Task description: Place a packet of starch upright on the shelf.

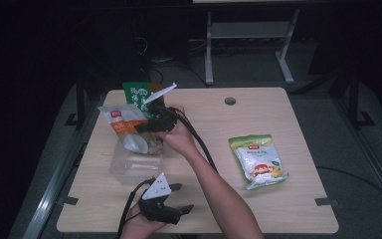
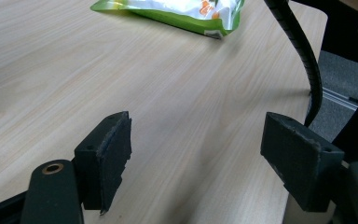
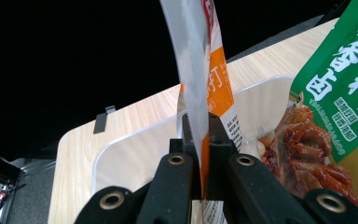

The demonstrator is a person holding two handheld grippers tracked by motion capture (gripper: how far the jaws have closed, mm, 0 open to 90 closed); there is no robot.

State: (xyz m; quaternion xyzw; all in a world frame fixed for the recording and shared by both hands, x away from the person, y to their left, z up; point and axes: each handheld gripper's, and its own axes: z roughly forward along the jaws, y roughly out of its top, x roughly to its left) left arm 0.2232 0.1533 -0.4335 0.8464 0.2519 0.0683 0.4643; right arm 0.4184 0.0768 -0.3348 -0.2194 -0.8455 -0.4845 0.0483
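My right gripper [image 1: 145, 127] is shut on the edge of an orange-and-white snack bag [image 1: 124, 121], which it holds upright over a clear plastic bin [image 1: 129, 168] at the table's left. In the right gripper view the jaws pinch the thin edge of the orange-and-white bag [image 3: 214, 84] above the bin's rim [image 3: 135, 135]. A green snack bag [image 1: 137, 93] stands in the bin's far side. My left gripper [image 1: 183, 197] rests near the table's front edge, open, with nothing between its pads [image 2: 116, 149].
A green-and-white snack bag [image 1: 257, 162] lies flat on the wooden table [image 1: 278, 119] at the right, also seen at the top of the left gripper view [image 2: 177, 11]. The right gripper's black cable [image 1: 201, 144] runs along the forearm. A small round hole [image 1: 230, 101] sits near the far edge.
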